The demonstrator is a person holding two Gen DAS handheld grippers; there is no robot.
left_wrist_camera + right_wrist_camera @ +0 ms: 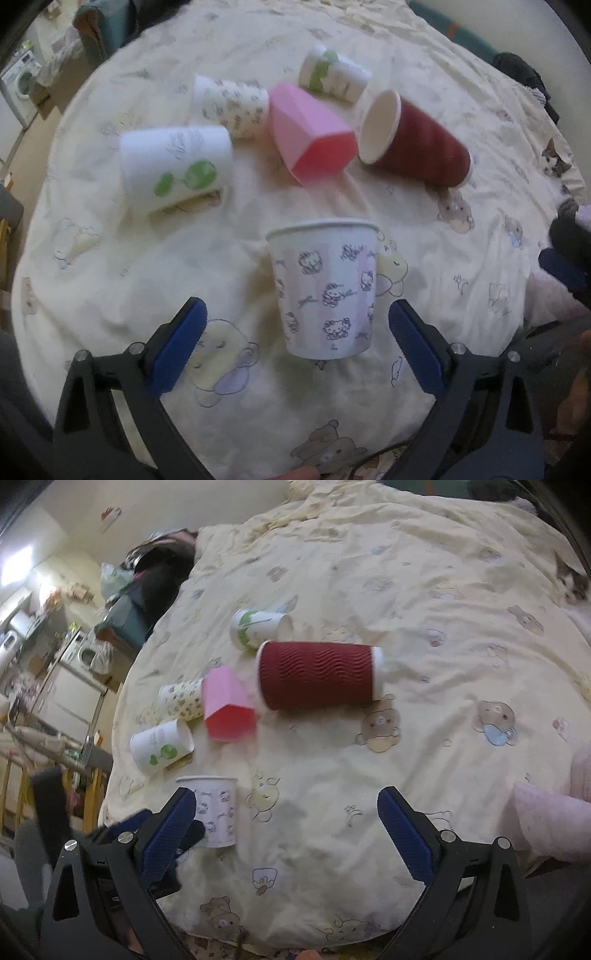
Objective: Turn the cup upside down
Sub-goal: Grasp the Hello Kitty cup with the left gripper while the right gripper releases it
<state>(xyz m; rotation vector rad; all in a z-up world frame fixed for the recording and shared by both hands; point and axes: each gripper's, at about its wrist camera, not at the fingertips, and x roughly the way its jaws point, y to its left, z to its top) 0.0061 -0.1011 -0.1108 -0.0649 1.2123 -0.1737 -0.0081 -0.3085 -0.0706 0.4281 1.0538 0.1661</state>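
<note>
A white paper cup with a purple cat print (pixel 325 288) stands upright, mouth up, on the yellow bedspread (pixel 229 251). My left gripper (pixel 297 332) is open; the cup sits between its blue fingertips, close to the right one, not clamped. The cup also shows in the right wrist view (pixel 216 810), by that view's left finger. My right gripper (pixel 286 818) is open and empty, over bare bedspread to the right of the cup.
Several cups lie on their sides beyond it: a red ribbed cup (pixel 417 142), a pink faceted cup (pixel 314 133), a white cup with green dots (pixel 173 166), a small patterned cup (pixel 231 105) and a white-green cup (pixel 334 74). The bed edge drops off at left (pixel 110 775).
</note>
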